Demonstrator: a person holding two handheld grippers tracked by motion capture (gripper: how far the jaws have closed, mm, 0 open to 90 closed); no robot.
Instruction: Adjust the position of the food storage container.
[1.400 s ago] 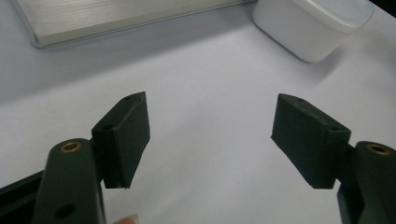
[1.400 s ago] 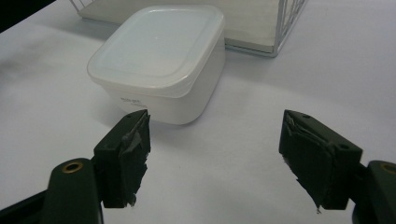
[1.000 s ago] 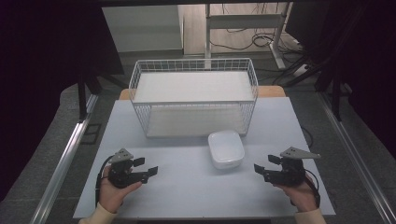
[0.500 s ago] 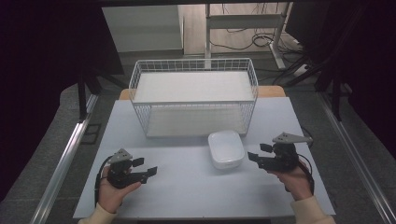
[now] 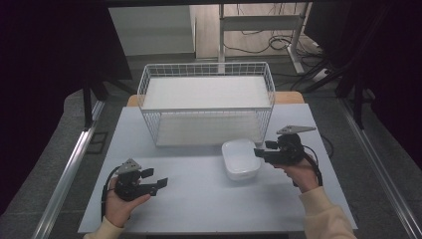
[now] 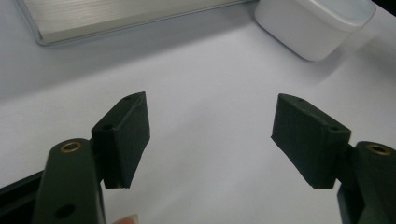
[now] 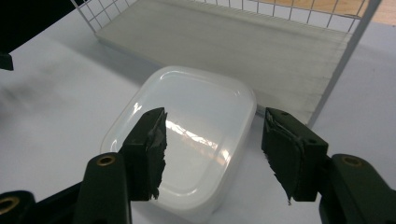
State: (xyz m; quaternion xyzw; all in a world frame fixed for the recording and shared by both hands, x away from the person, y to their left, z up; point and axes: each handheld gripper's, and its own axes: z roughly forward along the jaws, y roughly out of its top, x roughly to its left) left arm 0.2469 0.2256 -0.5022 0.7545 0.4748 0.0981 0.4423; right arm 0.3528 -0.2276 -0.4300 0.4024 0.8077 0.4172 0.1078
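Hiding part of the white box (image 7: 187,154) behind the black fingers (image 7: 147,149) in the right gripper view. Cutting off the box's near rim at the bottom edge there. Cutting off the same box (image 6: 313,25) at the top edge in the left gripper view. Blurring a dark shape (image 7: 7,60) at the left edge.

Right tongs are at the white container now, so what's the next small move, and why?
Probably ease the right tongs down and forward over the white lidded container's near edge, then close. Their jaws have been closing but stand apart above the lid, gripping nothing.
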